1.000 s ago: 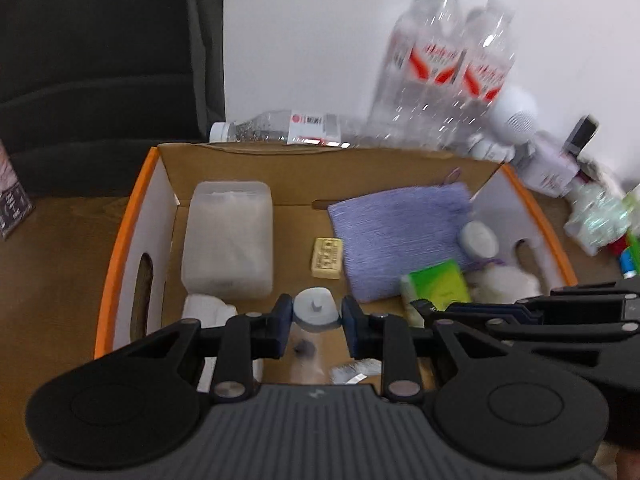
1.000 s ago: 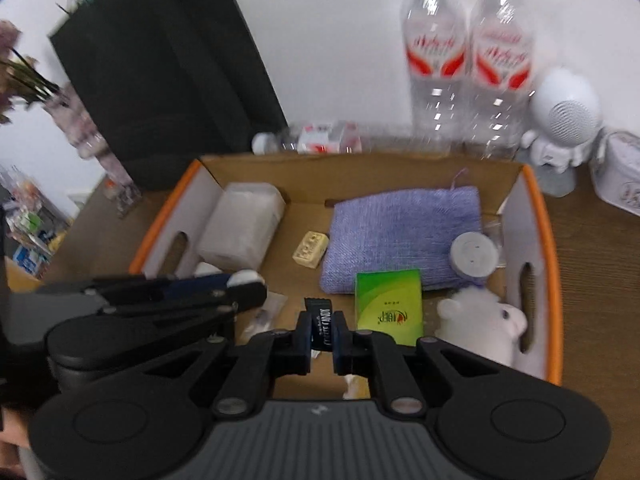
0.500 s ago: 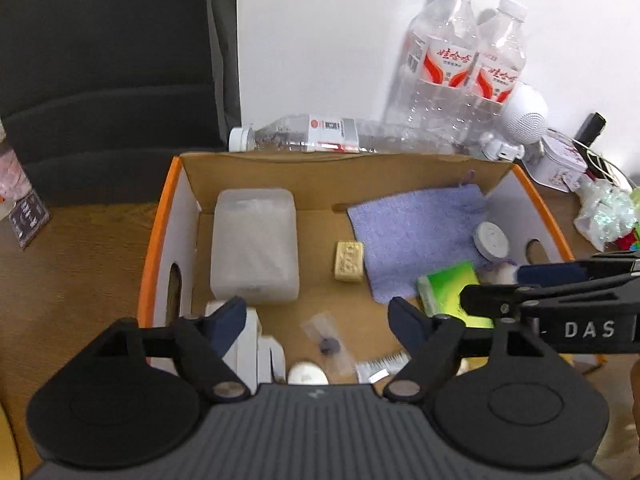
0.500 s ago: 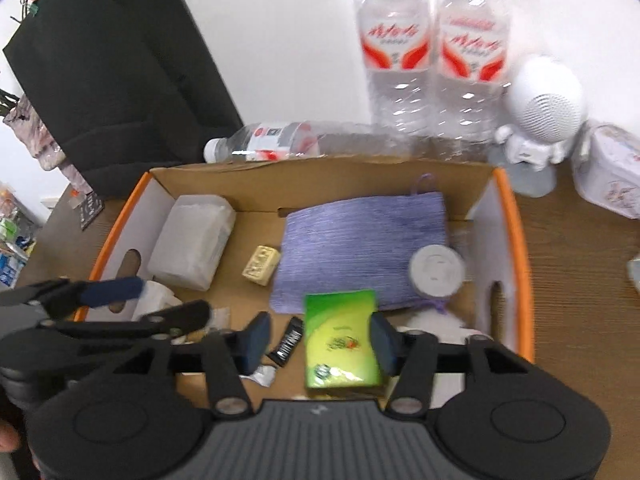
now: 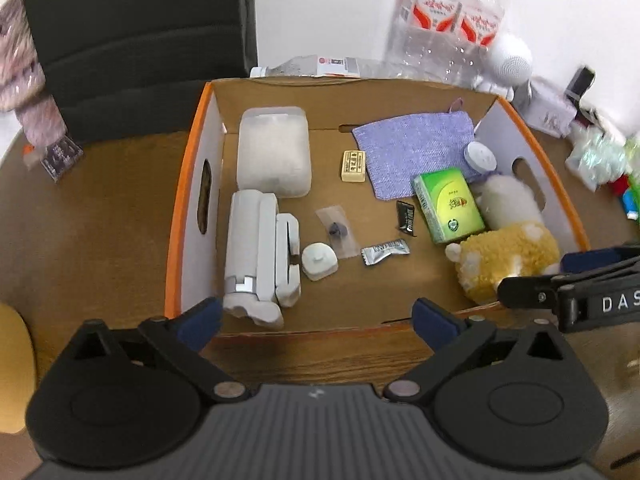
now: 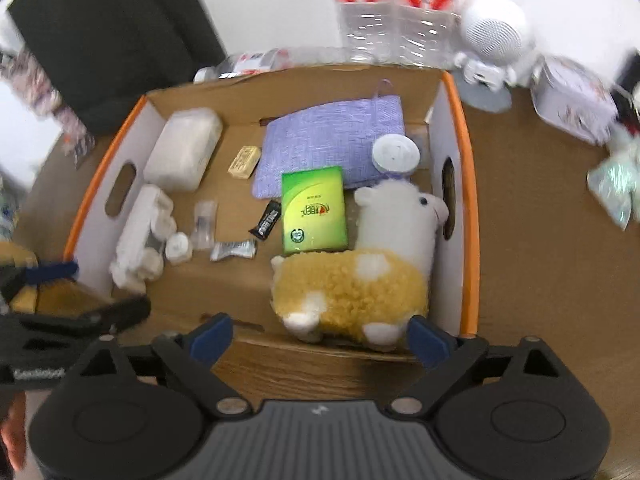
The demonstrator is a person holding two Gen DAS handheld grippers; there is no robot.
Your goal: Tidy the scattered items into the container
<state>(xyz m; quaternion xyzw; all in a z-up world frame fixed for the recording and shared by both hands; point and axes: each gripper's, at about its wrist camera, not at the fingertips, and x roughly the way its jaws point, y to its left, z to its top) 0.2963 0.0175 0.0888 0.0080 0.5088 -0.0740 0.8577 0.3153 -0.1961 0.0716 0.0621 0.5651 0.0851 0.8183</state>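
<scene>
Both tools, left tool (image 5: pixel 316 318) and right tool (image 6: pixel 320 334), stand apart and empty before the box (image 5: pixel 188 184); scattered items (image 5: pixel 600 156) lie beyond its right wall, nearer the right tool.

Readable lettering

"DAS" in white capitals on the black right gripper (image 5: pixel 568 280); other print on green box (image 5: pixel 448 205) and bottles (image 5: pixel 448 12) too blurred.

Two upright water bottles (image 5: pixel 448 20) and a white round speaker (image 6: pixel 494 32) stand behind, near a dark chair (image 5: pixel 132 32).
</scene>
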